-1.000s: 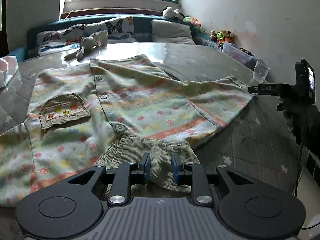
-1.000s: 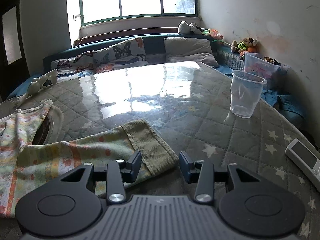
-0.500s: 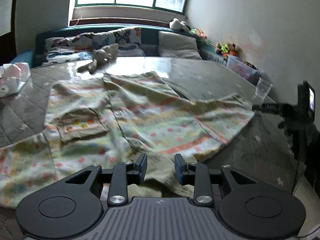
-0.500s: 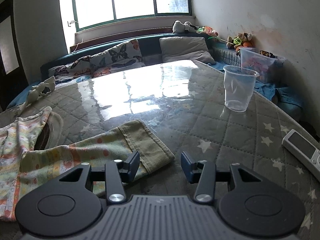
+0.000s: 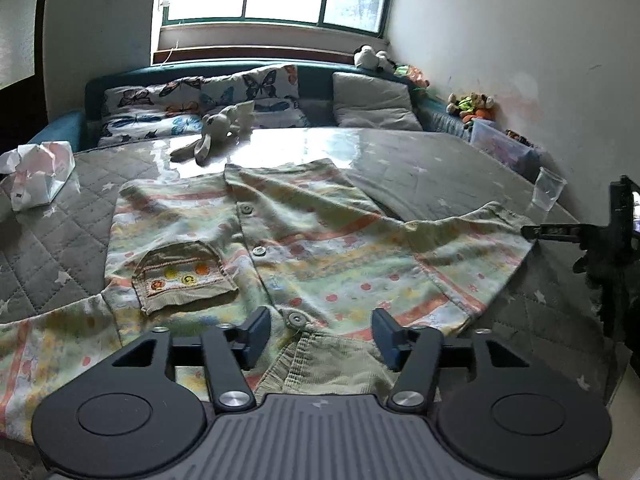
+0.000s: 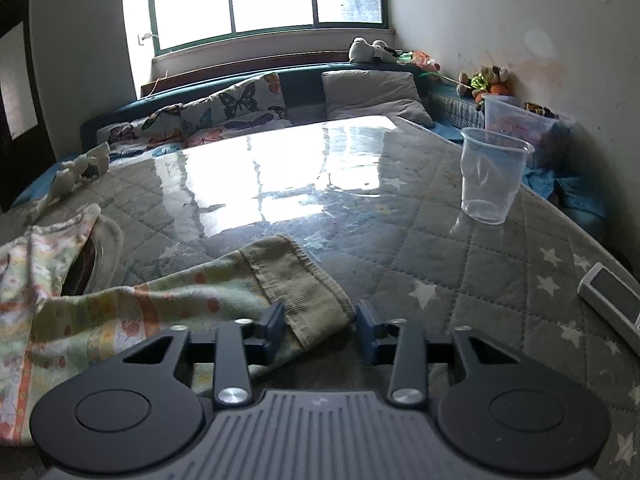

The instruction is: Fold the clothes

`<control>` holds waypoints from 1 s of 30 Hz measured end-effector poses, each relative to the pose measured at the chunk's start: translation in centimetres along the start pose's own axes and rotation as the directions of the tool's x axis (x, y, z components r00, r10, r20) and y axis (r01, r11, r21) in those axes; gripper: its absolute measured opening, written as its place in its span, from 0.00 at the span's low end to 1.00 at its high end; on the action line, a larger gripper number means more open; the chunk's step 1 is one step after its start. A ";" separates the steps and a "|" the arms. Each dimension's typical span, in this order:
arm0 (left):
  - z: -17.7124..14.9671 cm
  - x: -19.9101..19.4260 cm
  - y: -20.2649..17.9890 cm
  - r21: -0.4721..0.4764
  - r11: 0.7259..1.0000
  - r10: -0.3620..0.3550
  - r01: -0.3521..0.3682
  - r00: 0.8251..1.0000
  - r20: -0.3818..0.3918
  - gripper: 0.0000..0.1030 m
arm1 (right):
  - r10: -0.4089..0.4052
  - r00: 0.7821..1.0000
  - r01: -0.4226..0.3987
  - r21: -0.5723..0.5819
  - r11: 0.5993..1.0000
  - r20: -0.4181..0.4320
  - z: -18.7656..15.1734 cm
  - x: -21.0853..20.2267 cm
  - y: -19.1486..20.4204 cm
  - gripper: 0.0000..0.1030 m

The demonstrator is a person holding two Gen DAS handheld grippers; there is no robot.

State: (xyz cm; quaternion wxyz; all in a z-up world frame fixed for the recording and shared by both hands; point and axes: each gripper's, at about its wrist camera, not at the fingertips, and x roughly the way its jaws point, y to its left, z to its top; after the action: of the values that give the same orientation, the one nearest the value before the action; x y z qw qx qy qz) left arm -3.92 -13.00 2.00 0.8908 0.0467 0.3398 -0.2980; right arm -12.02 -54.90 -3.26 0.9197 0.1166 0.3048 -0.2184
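Note:
A pastel striped, buttoned child's top (image 5: 320, 248) with a corduroy chest pocket (image 5: 180, 276) lies spread on the quilted table. Its ribbed corduroy edge (image 5: 328, 360) lies between the jaws of my left gripper (image 5: 322, 336), which are opening wide and do not touch the cloth. In the right wrist view one sleeve stretches toward me. Its corduroy cuff (image 6: 300, 284) lies flat between the jaws of my right gripper (image 6: 320, 328). These jaws are closing and stand just beside the cuff's edges without pinching it.
A clear plastic cup (image 6: 492, 176) stands at the right and a grey remote (image 6: 612, 304) lies near the right edge. A soft toy rabbit (image 5: 216, 132) and crumpled white paper (image 5: 36, 172) sit at the far left. Pillows and a clear box (image 6: 516, 120) are behind the table.
The left jaws have spread from a narrow gap on the corduroy edge to wide apart, and the left gripper has lifted a little. The right jaws have drawn slightly closer around the cuff.

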 end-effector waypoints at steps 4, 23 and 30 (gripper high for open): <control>0.1 0.8 -0.1 0.005 1.000 0.014 -0.014 1.000 -0.008 0.69 | 0.037 0.999 -0.037 0.020 0.999 0.002 0.3 -0.2 0.1 0.09; -0.8 1.5 1.6 -0.030 0.998 0.053 -0.054 0.998 -0.018 0.69 | 0.404 0.906 -0.391 -0.117 0.913 0.126 5.6 -7.8 10.1 0.07; -0.9 0.2 3.6 -0.075 0.994 0.086 -0.085 0.996 0.016 0.81 | 0.527 0.847 -0.503 -0.219 0.836 0.066 5.8 -8.4 17.2 0.07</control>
State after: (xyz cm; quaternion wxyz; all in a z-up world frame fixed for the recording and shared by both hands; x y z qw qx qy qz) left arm -2.29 -9.96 0.74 0.9070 0.0253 0.3400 -0.2473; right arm -6.99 -39.06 7.85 0.9683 0.0909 0.2245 0.0614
